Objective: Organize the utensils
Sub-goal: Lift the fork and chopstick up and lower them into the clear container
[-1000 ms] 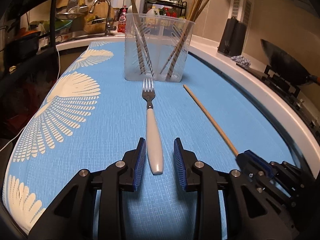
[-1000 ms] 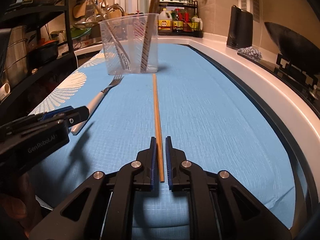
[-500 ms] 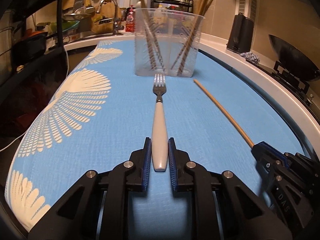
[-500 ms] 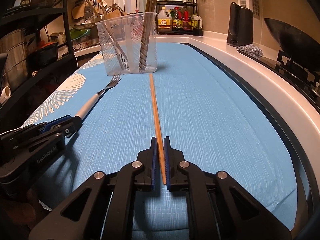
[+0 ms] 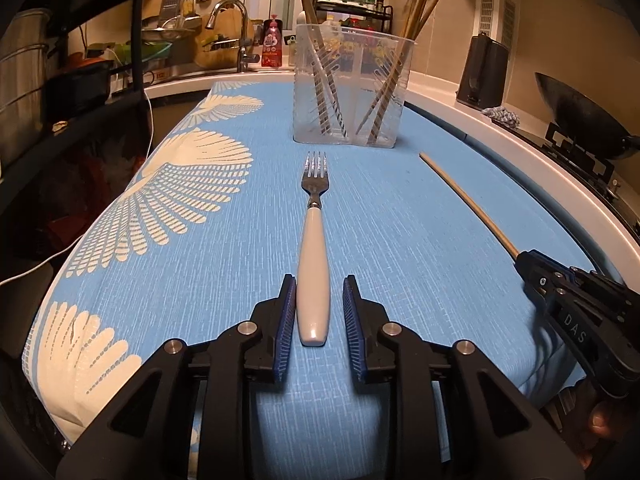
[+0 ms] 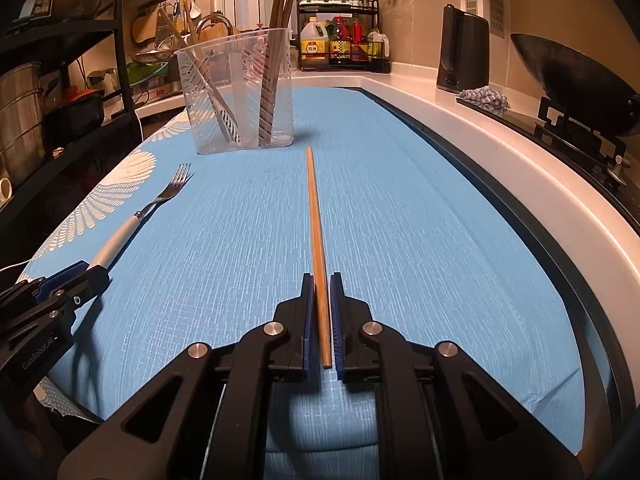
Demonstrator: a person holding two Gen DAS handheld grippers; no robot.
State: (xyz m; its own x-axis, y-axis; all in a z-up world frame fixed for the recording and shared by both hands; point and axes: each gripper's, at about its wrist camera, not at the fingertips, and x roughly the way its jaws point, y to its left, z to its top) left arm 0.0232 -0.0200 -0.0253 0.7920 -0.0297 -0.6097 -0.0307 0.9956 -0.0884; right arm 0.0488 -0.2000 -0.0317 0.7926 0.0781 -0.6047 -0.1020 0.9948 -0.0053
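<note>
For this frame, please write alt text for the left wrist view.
The open left gripper straddles the white handle of a fork lying on a blue tablecloth, tines toward a clear holder of chopsticks. At right, the right gripper meets a loose chopstick.

You see a blue cloth [image 5: 400, 240] with cream fan patterns along its left side. The fork [image 5: 313, 264] has a white handle and silver tines. The chopstick [image 6: 318, 248] is light tan. The far holder [image 5: 352, 88] is clear plastic with brown sticks inside it.
</note>
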